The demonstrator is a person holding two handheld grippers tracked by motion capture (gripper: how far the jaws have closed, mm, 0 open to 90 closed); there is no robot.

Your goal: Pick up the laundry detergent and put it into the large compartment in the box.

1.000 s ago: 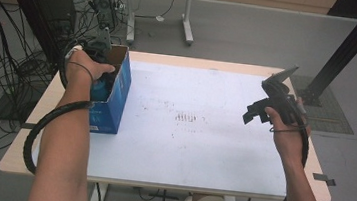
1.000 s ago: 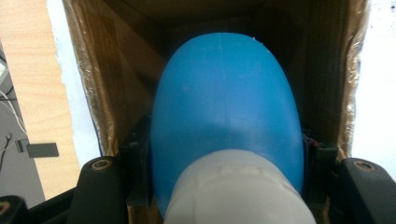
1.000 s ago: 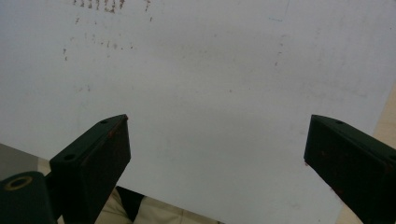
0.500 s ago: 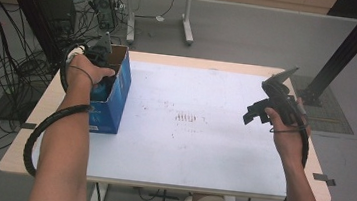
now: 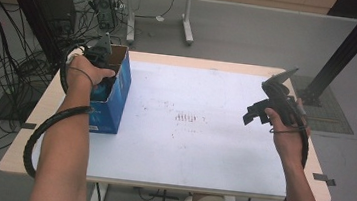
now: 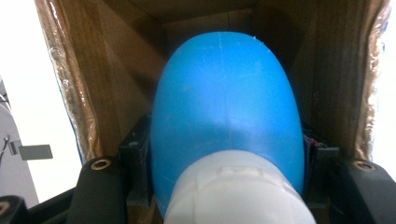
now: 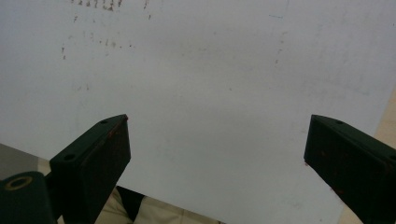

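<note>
A light wooden table (image 5: 278,189) carries a white sheet (image 5: 202,138) that covers most of its top, marked near the middle with small dark smudges (image 5: 185,117). An open blue cardboard box (image 5: 117,91) stands on the sheet at the table's left side, near the far corner.
</note>
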